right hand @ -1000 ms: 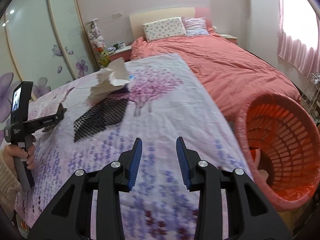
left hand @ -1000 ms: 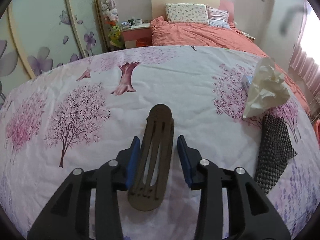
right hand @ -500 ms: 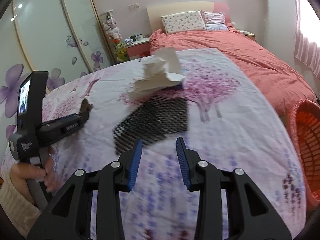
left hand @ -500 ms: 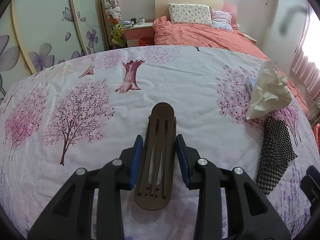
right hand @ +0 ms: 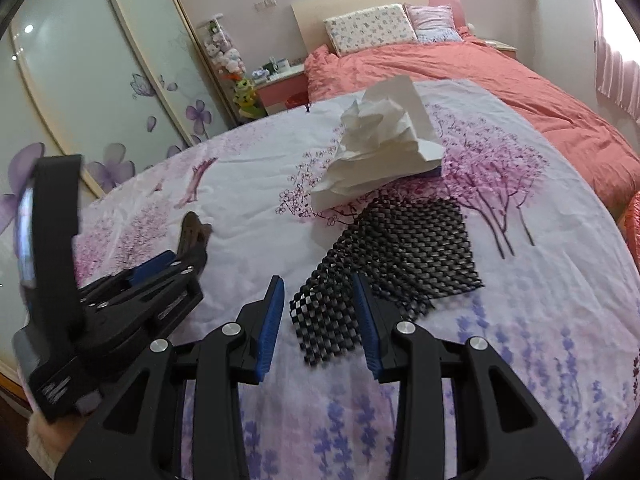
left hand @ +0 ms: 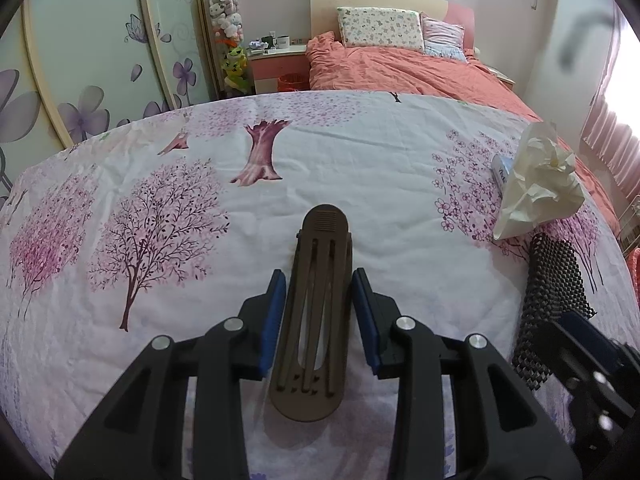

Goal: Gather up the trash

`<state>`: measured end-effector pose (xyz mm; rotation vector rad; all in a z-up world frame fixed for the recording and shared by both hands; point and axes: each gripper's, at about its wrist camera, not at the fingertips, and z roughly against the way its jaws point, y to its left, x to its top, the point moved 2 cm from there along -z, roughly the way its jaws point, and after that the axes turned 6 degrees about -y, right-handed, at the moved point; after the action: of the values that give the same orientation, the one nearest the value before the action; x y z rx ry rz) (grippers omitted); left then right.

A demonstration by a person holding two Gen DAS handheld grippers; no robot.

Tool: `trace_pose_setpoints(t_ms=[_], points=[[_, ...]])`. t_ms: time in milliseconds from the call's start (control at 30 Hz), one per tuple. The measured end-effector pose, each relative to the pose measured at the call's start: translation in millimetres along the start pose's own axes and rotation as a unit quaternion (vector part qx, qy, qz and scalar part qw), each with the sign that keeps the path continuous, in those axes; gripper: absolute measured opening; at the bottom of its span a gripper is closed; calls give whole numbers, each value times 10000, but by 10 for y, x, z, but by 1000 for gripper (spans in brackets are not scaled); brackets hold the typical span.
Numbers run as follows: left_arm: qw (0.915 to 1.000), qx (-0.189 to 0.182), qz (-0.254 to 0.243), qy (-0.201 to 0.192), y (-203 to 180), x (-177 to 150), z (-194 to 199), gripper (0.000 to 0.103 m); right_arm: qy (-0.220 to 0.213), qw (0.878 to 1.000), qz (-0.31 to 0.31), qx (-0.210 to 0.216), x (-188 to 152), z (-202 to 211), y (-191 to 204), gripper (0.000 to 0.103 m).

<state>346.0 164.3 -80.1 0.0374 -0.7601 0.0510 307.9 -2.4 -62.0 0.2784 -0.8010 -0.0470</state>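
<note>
A brown slotted hair clip [left hand: 316,304] lies on the flowered sheet between the pads of my left gripper [left hand: 319,312]. The pads stand right beside its sides with a sliver of gap; I cannot tell if they grip. In the right wrist view the left gripper [right hand: 176,268] holds the clip's tip [right hand: 194,228] off the sheet. My right gripper [right hand: 319,320] is open, its pads astride the near corner of a black mesh mat [right hand: 396,252]. Crumpled white paper [right hand: 380,148] lies just beyond the mat. Mat [left hand: 552,300] and paper [left hand: 536,184] show at right in the left wrist view.
A small blue and white box [left hand: 502,168] peeks from under the paper. An orange basket rim [right hand: 632,224] shows at the right edge. A coral bed [right hand: 480,68] lies beyond the sheet, a sliding wardrobe [right hand: 100,60] to the left and a nightstand [left hand: 276,64] at the back.
My left gripper's pads closed in on the brown clip. My right gripper swung left from the orange basket and came down over the black mesh mat's near corner.
</note>
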Motion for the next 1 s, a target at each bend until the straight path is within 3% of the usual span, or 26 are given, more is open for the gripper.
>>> trace_pose_setpoints(t_ms=[100,233,500,667,767,833,867,1000], points=[[10000,-5,8,0,0,0,1,36,56,9997,154,-179,-6,-56,26,34],[10000,2,6,1,-5,0,2,36,72,9997,80,-205,-24,-11,-81,10],[10000,-1,13,0,4,-2,4,36,-302,9977,-159,-589,-26,396,-569,7],[10000,10,17,-1,10,-9,11,36,-311,9948,-339,-912,-16,527,-893,8],[10000,15,12,-1,7,-7,11,36,-397,9945,-467,-852,-6,582,-956,13],[10000,15,13,-1,6,-7,11,36,-475,9946,-506,-776,21,597,-951,36],[10000,15,13,0,6,-7,11,36,-516,9945,-502,-758,40,604,-957,40],[10000,20,8,0,6,-8,11,36,-775,9918,-508,-885,119,639,-966,49]])
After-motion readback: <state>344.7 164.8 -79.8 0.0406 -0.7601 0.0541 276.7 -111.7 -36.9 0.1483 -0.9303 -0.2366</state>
